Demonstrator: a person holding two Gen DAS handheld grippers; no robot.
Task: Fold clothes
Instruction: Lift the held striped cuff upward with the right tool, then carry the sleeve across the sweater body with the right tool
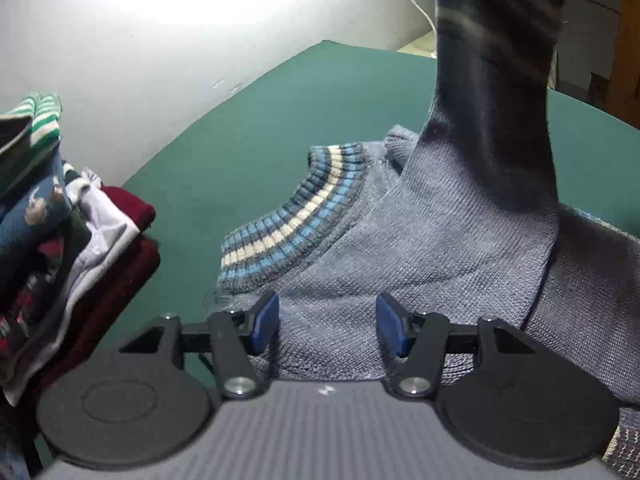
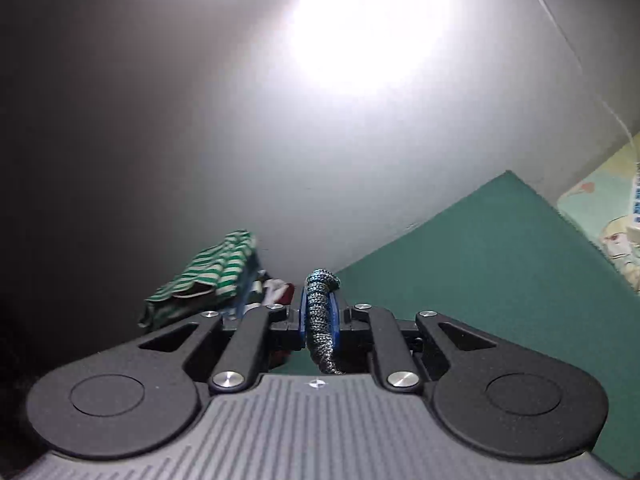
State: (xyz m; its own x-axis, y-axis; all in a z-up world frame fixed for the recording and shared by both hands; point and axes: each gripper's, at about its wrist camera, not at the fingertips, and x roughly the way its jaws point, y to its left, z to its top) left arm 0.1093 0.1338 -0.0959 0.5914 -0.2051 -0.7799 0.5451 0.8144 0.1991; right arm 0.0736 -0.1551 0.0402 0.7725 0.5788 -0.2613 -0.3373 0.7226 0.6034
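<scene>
Only the right wrist view shows right gripper (image 2: 319, 322) jaws clamping sweater (image 2: 320, 316); left gripper (image 1: 327, 322) jaws open.

Sweater (image 1: 400, 240) on table (image 1: 248, 120), stack of clothes (image 1: 60, 240) left of sweater, wall (image 1: 140, 60) behind table.

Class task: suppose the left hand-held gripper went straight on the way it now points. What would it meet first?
Most likely the blue-grey knit sweater: the left hand-held gripper has open jaws and is angled down onto its fabric, near the striped ribbed band. Depth is unclear.
</scene>
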